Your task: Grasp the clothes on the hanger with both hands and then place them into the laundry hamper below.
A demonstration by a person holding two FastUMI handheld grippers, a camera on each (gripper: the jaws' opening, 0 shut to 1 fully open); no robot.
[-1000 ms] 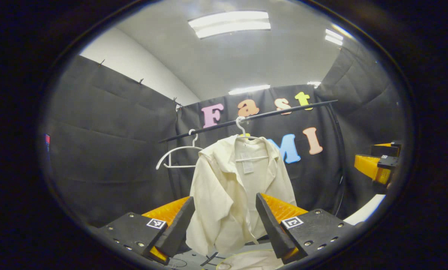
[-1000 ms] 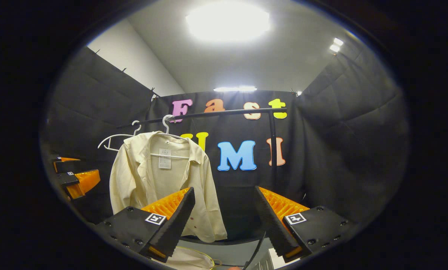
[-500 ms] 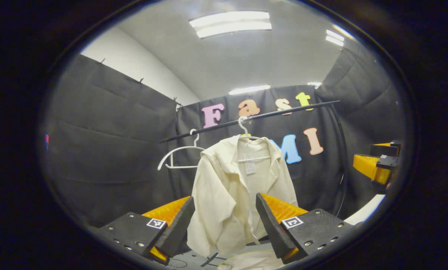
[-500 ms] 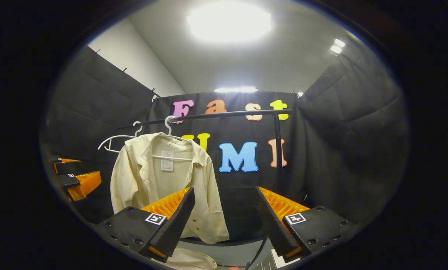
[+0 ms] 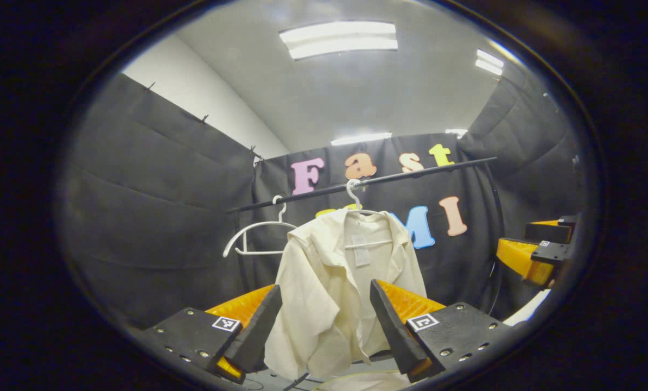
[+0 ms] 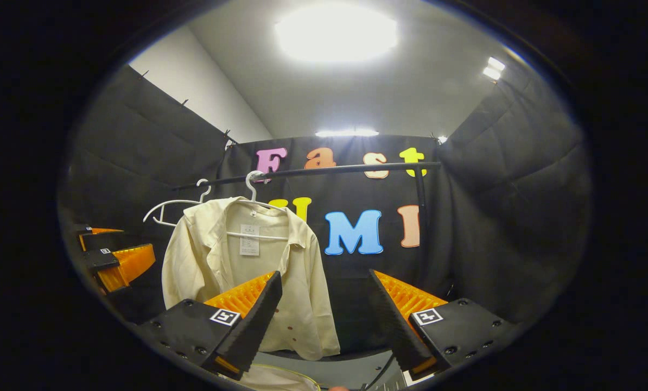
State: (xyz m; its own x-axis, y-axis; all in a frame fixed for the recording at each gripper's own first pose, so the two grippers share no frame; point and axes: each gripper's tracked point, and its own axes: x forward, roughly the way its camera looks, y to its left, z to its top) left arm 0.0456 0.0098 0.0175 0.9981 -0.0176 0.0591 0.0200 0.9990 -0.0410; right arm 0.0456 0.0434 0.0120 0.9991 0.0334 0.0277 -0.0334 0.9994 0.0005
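Observation:
A cream shirt [image 5: 324, 293] hangs open-fronted on a white hanger [image 5: 353, 191] from a black rail [image 5: 411, 171]. My left gripper [image 5: 325, 285] is open, well short of the shirt, with the cloth framed between its fingers. In the right gripper view the shirt [image 6: 232, 266] hangs left of centre, and my right gripper [image 6: 324, 273] is open and empty, pointing past the shirt's right edge. Below the shirt, the hamper's pale yellow-rimmed top [image 5: 367, 380] peeks in. Each view shows the other gripper off to the side: the right gripper [image 5: 530, 255] and the left gripper [image 6: 115, 260].
An empty white hanger [image 5: 253, 234] hangs on the rail left of the shirt. The rail's upright post [image 6: 421, 206] stands at the right end. Black cloth walls close the booth on three sides.
The rail and shirt sit a little lower in both views, and farther right in the right gripper view. Both grippers have stayed open and hold nothing.

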